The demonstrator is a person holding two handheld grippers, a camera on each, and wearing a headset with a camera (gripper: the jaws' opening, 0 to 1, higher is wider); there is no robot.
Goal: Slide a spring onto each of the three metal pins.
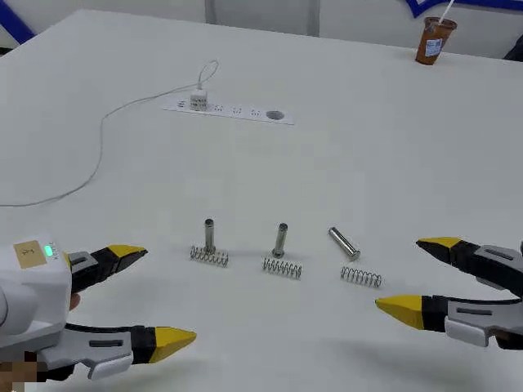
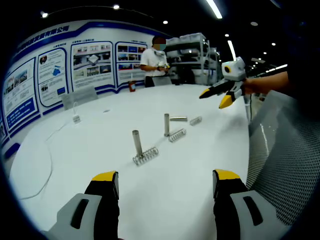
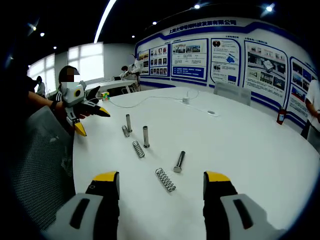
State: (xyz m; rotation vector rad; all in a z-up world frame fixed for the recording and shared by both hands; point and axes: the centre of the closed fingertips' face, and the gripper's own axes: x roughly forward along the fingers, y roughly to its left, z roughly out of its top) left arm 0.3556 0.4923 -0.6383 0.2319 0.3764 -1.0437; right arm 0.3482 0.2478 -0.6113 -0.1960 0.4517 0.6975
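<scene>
In the head view, a white tabletop [image 1: 392,147] is seen. The left claw [image 1: 155,294] is held low on the left with its two yellow tips spread wide, and nothing is held in it. The right claw [image 1: 411,273] is held low on the right, spread wide too, with nothing in it. Between them three metal pins are set in a row. The left pin [image 1: 209,235] and the middle pin [image 1: 280,240] are stood up, and the right pin [image 1: 344,243] is laid flat. One spring is laid on the tabletop just in front of each: the left spring [image 1: 209,256], the middle spring [image 1: 282,267] and the right spring [image 1: 360,277]. Farther back, a power strip [image 1: 229,109] with a white cable [image 1: 98,155] is seen, and a cup [image 1: 434,39] is stood by the far edge. In the left gripper view, the left pin [image 2: 137,143] is seen nearest, with the left spring [image 2: 145,156] at its foot, and the right claw [image 2: 225,92] is seen up high, spread apart. In the right gripper view, the right pin [image 3: 179,161] is seen nearest, lying beside the right spring [image 3: 165,179], and the left claw [image 3: 92,123] is seen far off, spread apart.
</scene>
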